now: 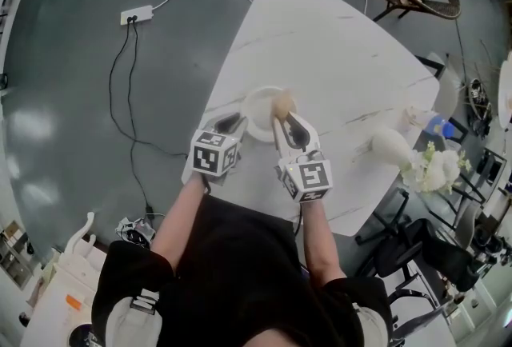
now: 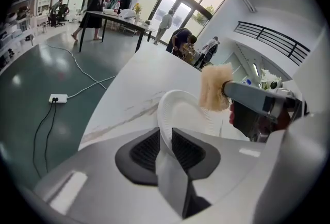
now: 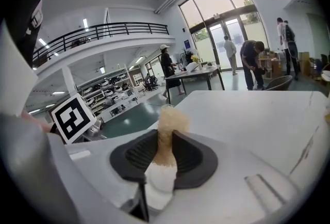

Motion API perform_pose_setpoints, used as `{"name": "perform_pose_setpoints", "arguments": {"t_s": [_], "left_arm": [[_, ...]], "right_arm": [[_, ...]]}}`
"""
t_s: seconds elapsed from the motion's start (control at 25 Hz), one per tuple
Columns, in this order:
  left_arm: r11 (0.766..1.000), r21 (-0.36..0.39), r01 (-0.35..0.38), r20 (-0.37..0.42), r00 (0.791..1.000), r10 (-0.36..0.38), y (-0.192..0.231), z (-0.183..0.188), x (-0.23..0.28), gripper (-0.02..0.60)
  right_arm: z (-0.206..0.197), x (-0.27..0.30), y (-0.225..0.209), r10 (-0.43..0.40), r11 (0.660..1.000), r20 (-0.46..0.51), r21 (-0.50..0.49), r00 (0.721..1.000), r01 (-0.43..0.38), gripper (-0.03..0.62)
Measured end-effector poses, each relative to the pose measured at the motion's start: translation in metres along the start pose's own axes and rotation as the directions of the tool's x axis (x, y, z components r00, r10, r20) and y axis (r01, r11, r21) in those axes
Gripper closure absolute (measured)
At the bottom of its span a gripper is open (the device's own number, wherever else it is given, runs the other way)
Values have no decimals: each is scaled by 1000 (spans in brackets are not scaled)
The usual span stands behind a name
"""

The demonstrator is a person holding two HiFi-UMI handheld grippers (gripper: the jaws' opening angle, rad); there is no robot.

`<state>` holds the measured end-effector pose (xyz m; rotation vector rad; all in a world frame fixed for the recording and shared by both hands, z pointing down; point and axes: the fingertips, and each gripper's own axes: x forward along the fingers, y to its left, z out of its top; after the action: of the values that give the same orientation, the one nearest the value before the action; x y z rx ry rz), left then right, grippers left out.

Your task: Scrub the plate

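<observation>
**A:** Looking at where things stood, how far along was the scrubbing?

**B:** Early, by my reckoning. I had both tools in place, but the white paper plate [image 2: 184,110] showed no suds, water or smears, so I couldn't tell whether any of it had been worked over. I judged the whole rubbing of its face was left to do.

**A:** What did each hand have?

**B:** My left gripper [image 2: 165,146] was clamped on the plate's near rim, one pad on each side of the thin edge. My right gripper [image 3: 166,152] was closed on a tan, fibrous scrubber [image 3: 168,126], whose tuft stuck out past the jaws.

**A:** And where was the plate?

**B:** Over the near part of the white marbled counter [image 1: 320,41], tipped up on its edge from my left gripper's jaws, with its hollow face turned towards my right gripper. Whether its far rim rested on the counter, I couldn't tell. The scrubber's tip sat at the plate's far upper rim, touching it or just beside it.
</observation>
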<state>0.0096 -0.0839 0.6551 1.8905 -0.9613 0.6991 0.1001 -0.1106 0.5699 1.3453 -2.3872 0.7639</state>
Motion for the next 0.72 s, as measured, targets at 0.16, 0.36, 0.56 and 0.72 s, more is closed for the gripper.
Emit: {"name": "perform_pose_setpoints", "arguments": {"t_s": [0.16, 0.36, 0.56, 0.72], "left_arm": [[1000, -15, 1, 13, 1000, -1, -1, 1, -1, 505], [1000, -12, -5, 29, 1000, 5, 0, 3, 0, 511], [1000, -13, -8, 41, 999, 8, 0, 5, 0, 515], [999, -37, -11, 51, 999, 13, 4, 6, -2, 520]], "right_arm": [[7, 11, 20, 57, 998, 3, -36, 998, -57, 500], [2, 31, 42, 112, 990, -39, -81, 993, -115, 500], [-16, 49, 52, 153, 985, -93, -65, 984, -160, 500], [-22, 54, 47, 145, 989, -107, -28, 984, -148, 500]]}}
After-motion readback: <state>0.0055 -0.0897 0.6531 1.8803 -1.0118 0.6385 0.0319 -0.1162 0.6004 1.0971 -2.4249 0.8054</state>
